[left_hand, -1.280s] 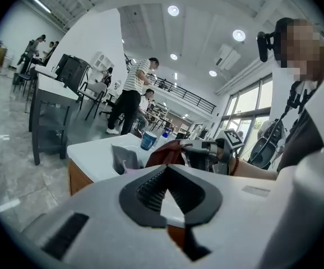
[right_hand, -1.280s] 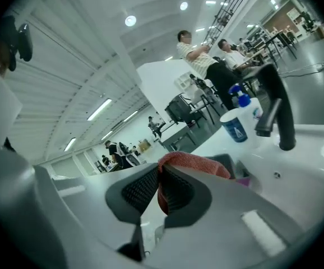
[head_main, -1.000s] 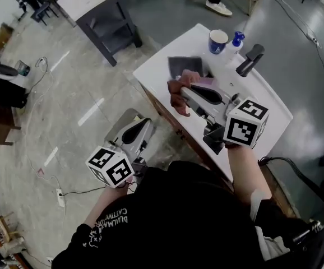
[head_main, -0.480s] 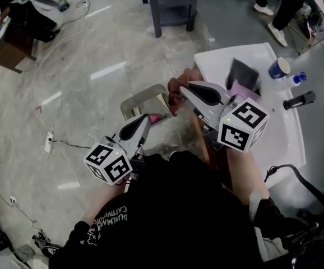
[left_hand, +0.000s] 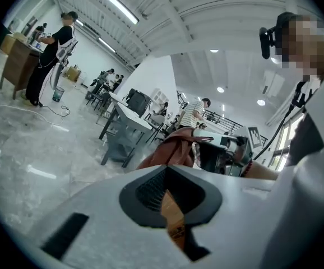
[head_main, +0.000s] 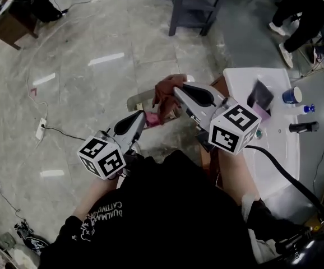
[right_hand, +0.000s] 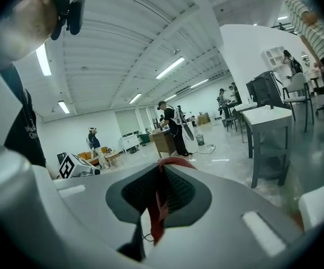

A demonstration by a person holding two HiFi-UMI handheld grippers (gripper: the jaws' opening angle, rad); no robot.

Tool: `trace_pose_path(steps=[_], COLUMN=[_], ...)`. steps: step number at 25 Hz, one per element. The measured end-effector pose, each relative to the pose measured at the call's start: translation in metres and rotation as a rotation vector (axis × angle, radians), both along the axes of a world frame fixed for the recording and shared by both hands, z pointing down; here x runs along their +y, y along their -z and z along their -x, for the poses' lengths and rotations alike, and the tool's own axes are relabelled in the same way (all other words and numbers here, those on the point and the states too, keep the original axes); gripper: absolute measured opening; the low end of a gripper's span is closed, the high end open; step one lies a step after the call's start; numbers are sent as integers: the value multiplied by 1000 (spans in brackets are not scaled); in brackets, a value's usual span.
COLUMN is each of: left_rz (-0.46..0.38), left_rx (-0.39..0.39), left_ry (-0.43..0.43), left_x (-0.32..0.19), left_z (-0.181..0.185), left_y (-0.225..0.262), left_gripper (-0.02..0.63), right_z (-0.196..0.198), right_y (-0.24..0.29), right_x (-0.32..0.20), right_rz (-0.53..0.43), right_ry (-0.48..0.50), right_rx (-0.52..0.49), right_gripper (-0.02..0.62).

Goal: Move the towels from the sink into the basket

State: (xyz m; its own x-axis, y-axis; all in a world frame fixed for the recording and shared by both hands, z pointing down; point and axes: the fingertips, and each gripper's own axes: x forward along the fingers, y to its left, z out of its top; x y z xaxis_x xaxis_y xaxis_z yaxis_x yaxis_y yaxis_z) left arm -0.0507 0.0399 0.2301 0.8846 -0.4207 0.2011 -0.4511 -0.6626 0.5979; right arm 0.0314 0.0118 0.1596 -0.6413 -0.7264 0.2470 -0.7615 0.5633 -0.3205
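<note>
My right gripper is shut on a red-brown towel that hangs over the grey basket on the floor, left of the white sink counter. In the right gripper view a strip of that towel sits pinched between the jaws of the right gripper. A pink towel lies in the basket. A grey towel and a pink one remain in the sink. My left gripper is shut and holds nothing, low beside the basket; the left gripper view shows its jaws with the hanging towel beyond.
A blue cup and a black faucet stand on the counter's far side. A grey metal table is further off, a seated person at the top right. A power strip with its cable lies on the floor.
My right gripper carried the red-brown towel left, from above the sink to above the basket. The head view swung left with it. The left gripper stayed near the basket.
</note>
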Motion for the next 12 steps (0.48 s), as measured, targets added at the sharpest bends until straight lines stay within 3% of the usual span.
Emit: trace_pose_path(steps=[12], left_rz=[-15], left_rx=[24], left_ry=[-93], left_x=[-95], left_z=[63], left_y=[14], left_gripper=[3], right_z=[69], right_y=[7], right_x=[-64], right_rz=[16], right_ry=[-111], right_rx=[6], right_gripper=[29])
